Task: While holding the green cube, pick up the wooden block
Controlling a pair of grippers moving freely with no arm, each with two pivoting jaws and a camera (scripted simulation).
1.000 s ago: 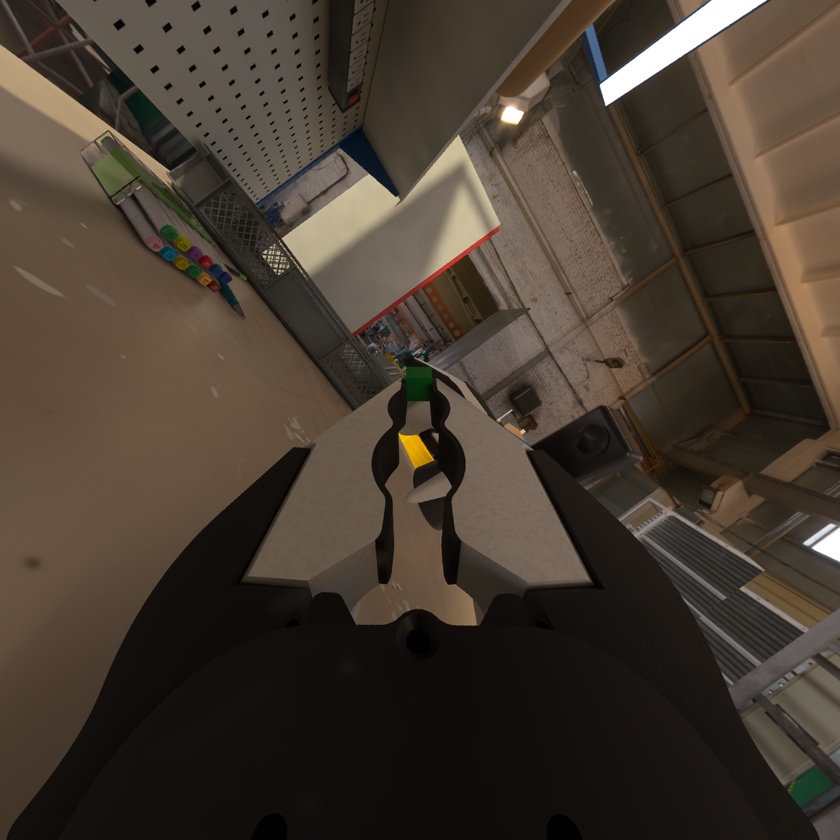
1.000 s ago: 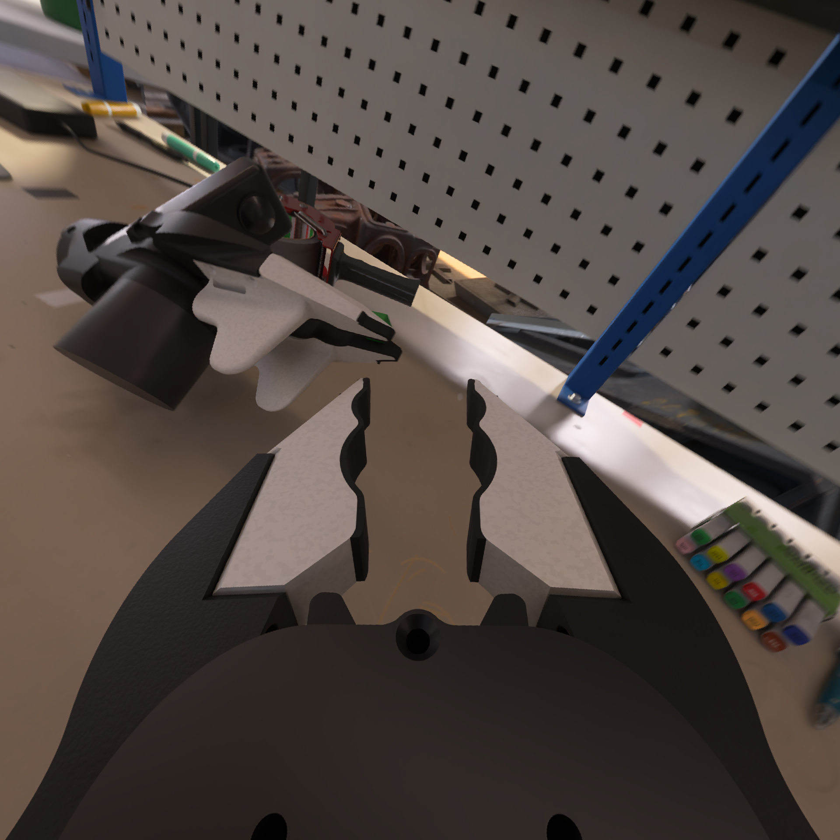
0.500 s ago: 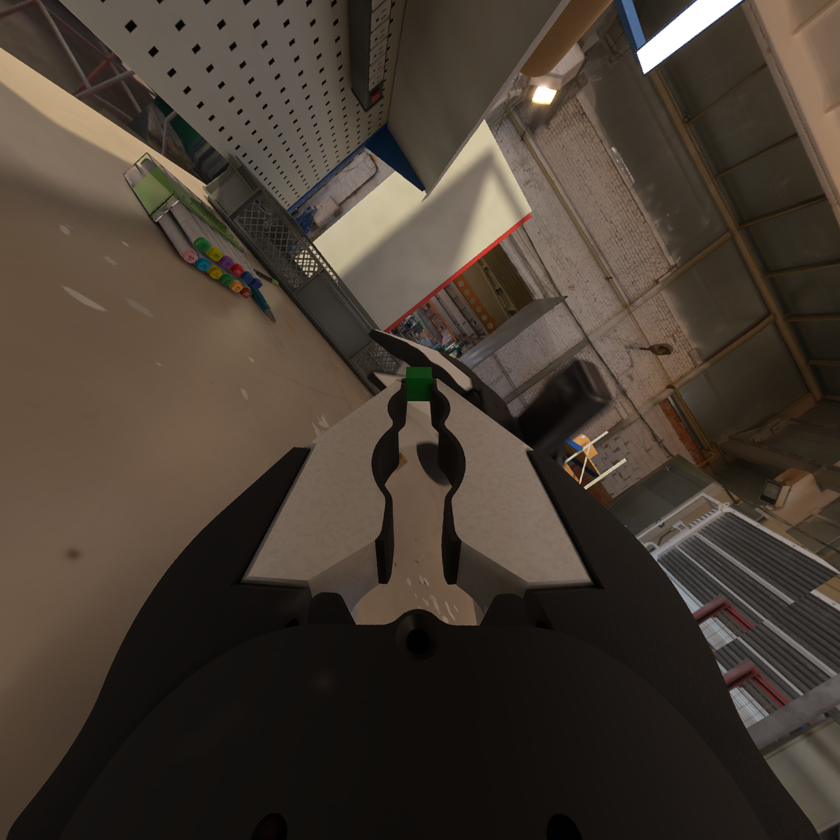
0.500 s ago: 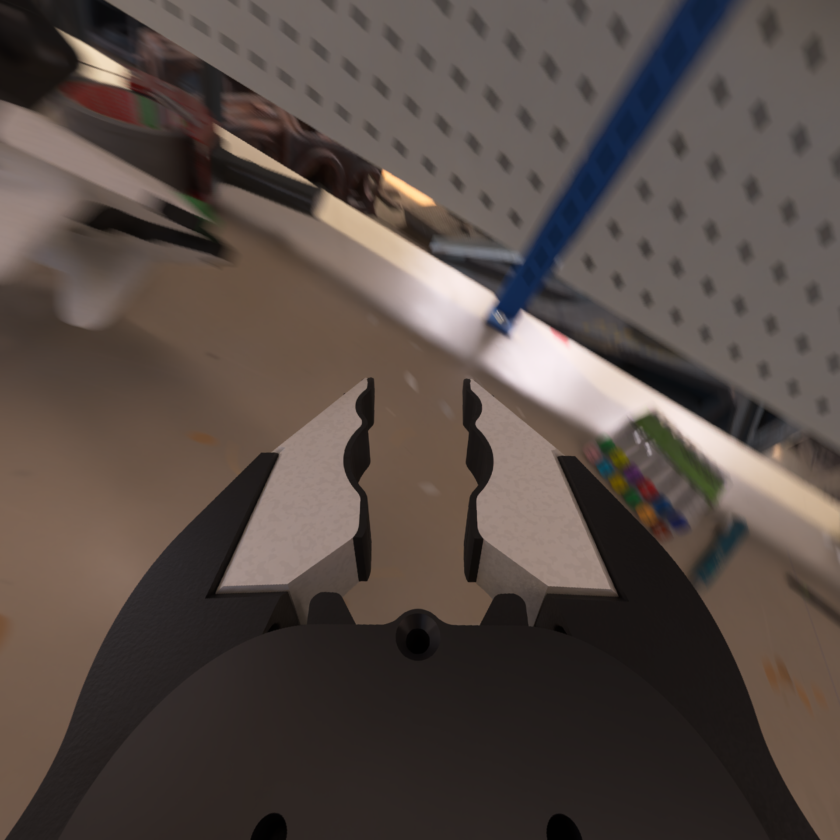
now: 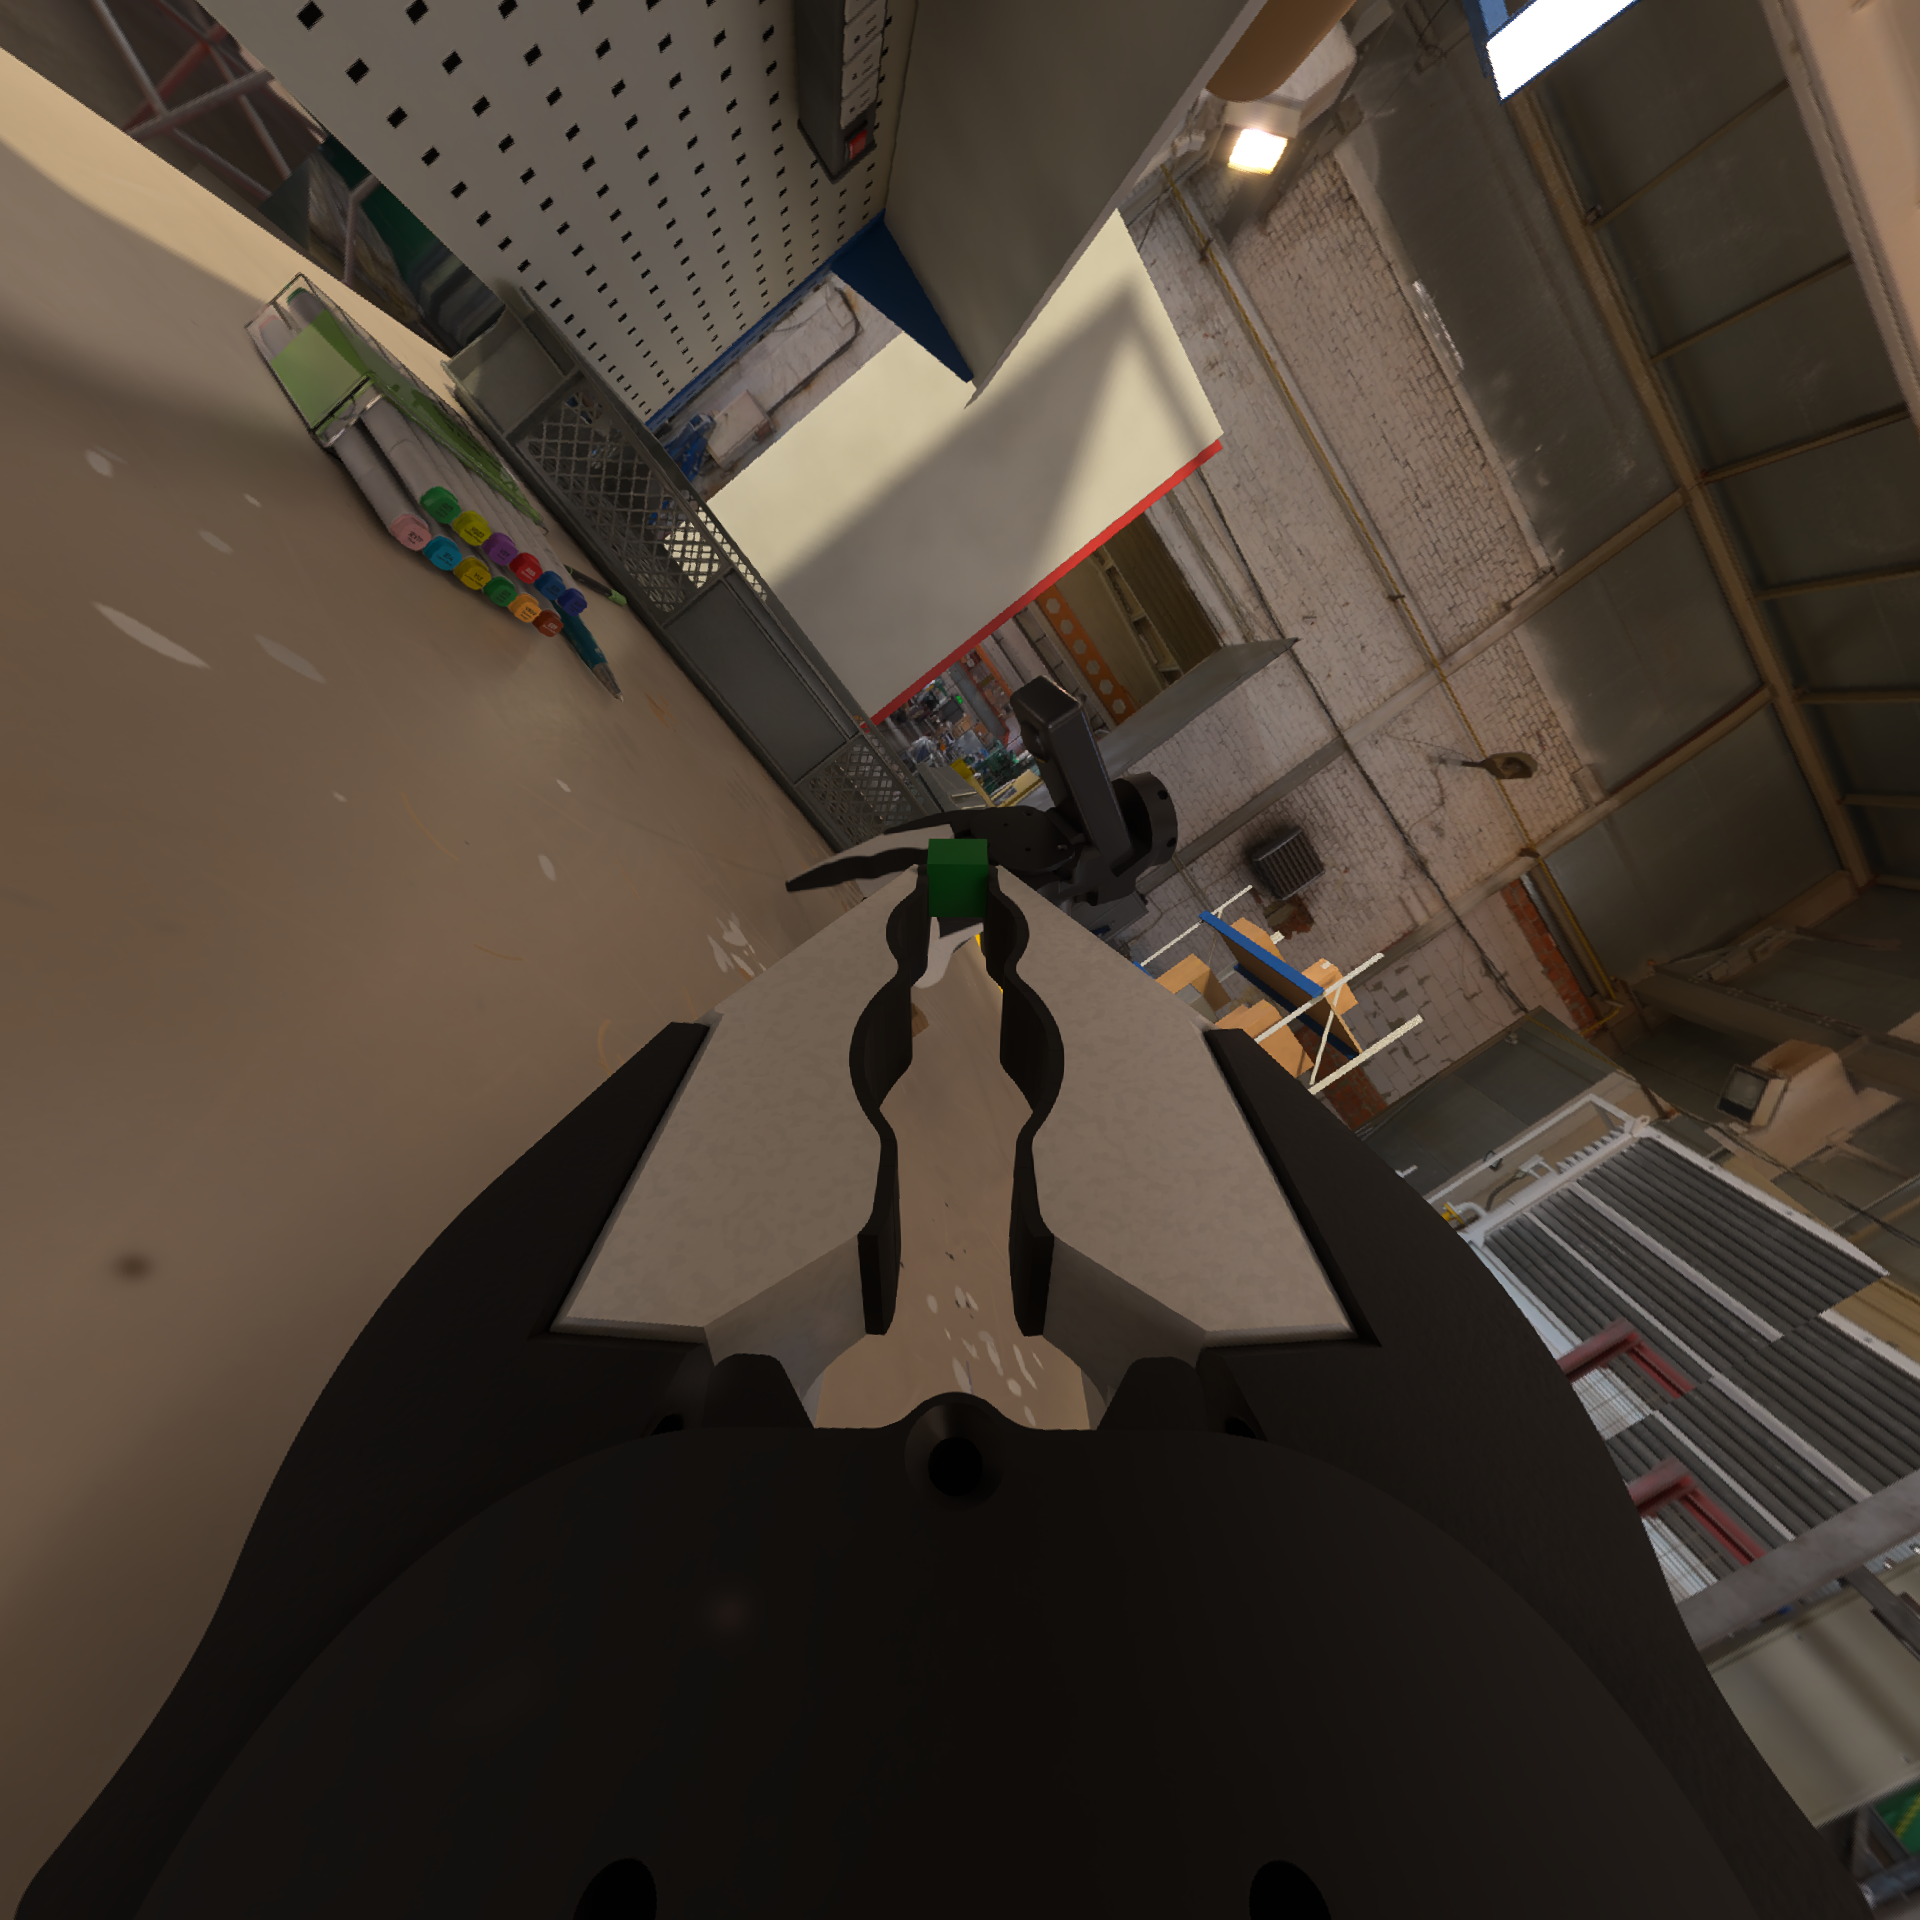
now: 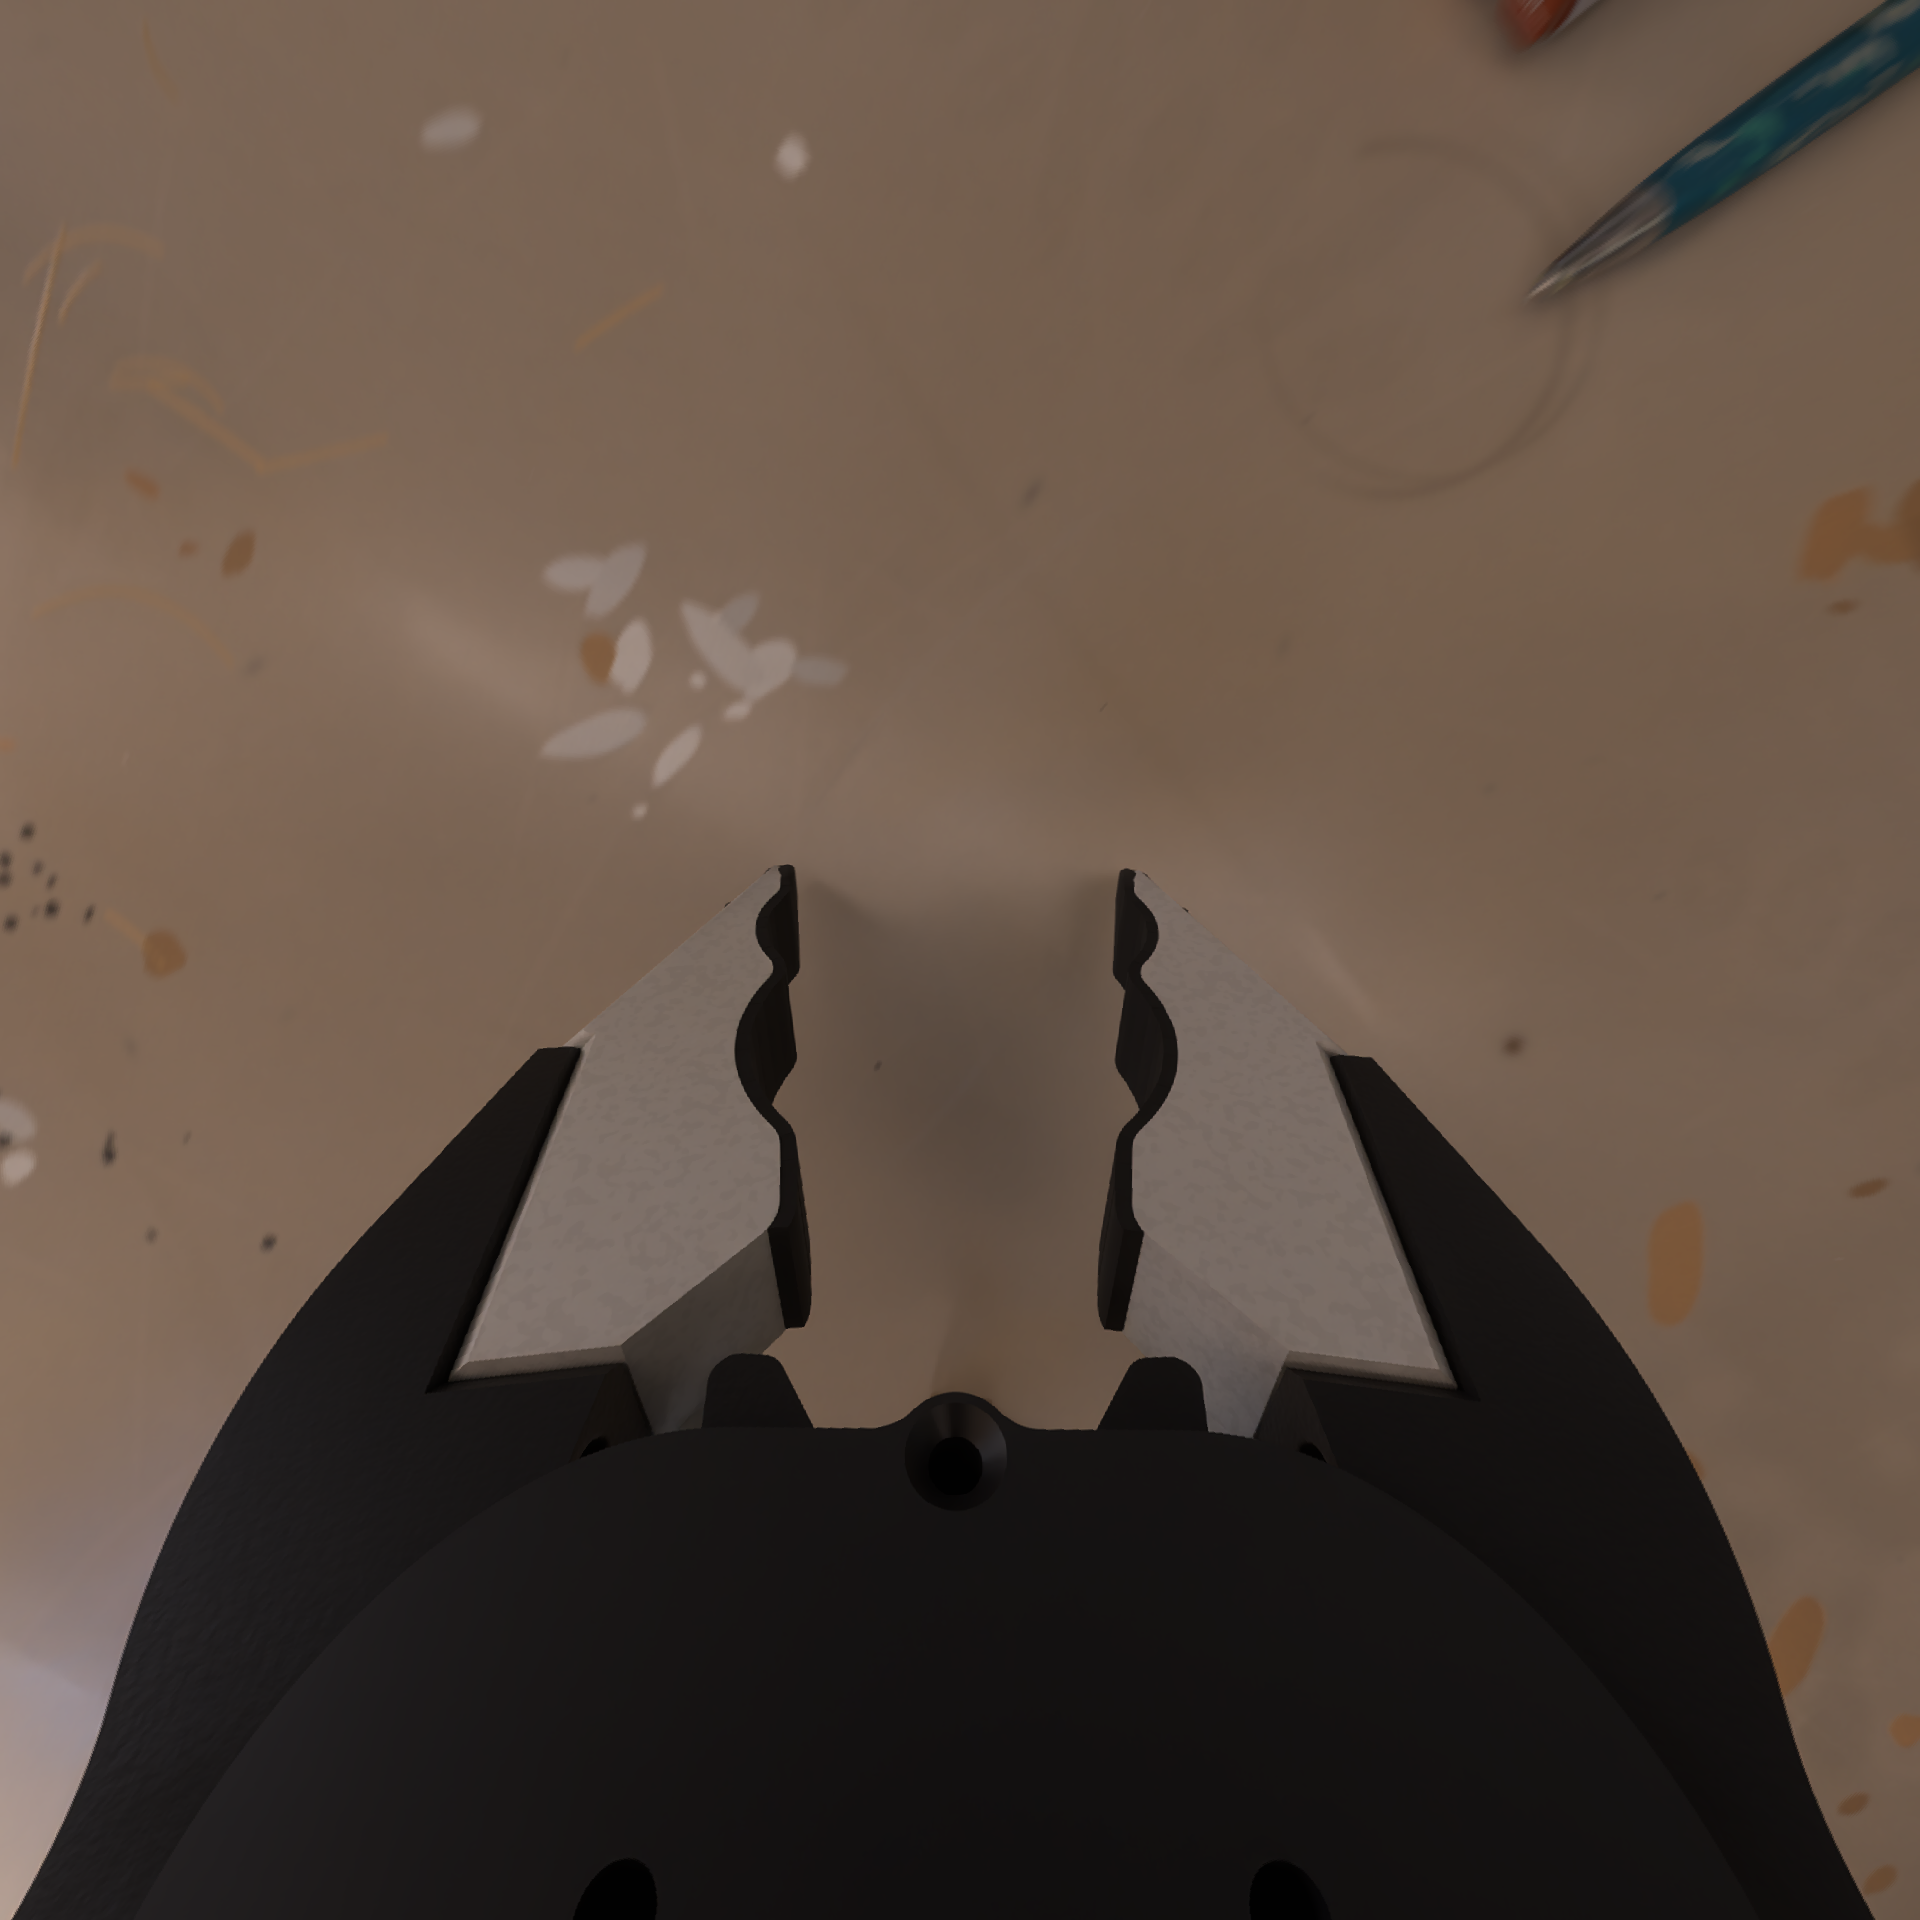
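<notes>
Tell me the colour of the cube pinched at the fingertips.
Green: the cube in the left hand-held gripper shows best in the left wrist view.

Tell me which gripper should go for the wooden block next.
The right gripper: its jaws stand open and empty, pointing down at the tan tabletop. The left gripper is shut on the small green cube. No wooden block shows in either view.

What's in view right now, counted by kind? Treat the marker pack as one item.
Grippers: 2 (left gripper, right gripper)
Green cube: 1
Marker pack: 1
Teal pen: 1
Wooden block: 0 clearly visible
Total: 5
</notes>
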